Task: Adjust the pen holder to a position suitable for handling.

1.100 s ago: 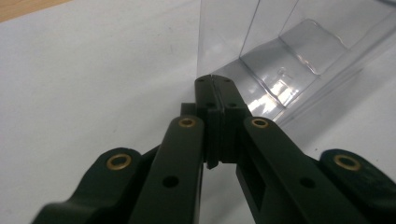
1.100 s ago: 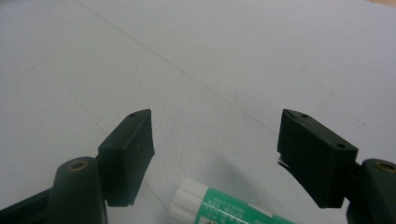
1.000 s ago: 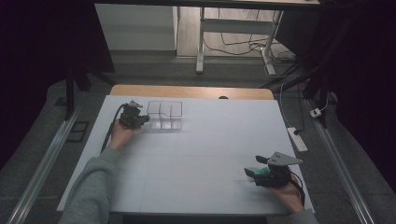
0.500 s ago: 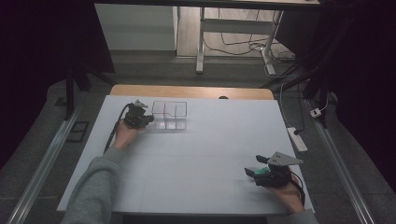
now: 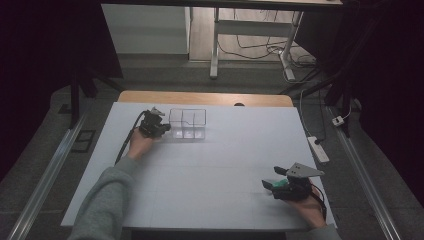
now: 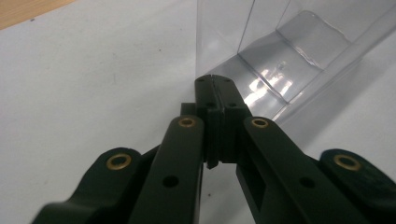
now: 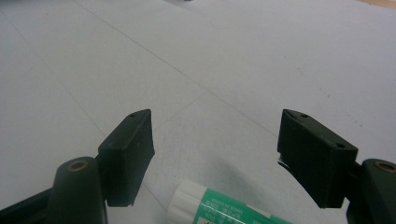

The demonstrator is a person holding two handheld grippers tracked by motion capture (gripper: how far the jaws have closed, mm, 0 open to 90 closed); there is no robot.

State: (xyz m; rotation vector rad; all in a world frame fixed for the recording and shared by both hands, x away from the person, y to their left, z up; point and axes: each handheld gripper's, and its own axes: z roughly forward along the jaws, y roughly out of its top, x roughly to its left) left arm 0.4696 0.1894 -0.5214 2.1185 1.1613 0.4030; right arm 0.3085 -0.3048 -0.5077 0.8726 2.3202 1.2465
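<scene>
A clear plastic box [image 5: 187,122] with compartments stands at the back left of the white table [image 5: 215,165]. My left gripper [image 5: 165,131] lies at its left side, pointing right. In the left gripper view its jaws [image 6: 212,80] are closed together right at the box's [image 6: 289,60] near corner edge, pinching the thin wall. My right gripper [image 5: 268,179] rests at the front right, held by a hand. Its jaws [image 7: 212,140] stand wide open. A green and white glue stick [image 7: 219,207] lies on the table low between them, untouched by the pads.
A wooden strip [image 5: 205,97] runs along the table's far edge. A white power strip [image 5: 318,149] lies off the right edge. Metal rails [image 5: 45,170] flank the table on the floor, and a desk frame with cables [image 5: 250,45] stands behind.
My left gripper has slid to the right, and the clear box has moved right with it. The right gripper has stayed in place.
</scene>
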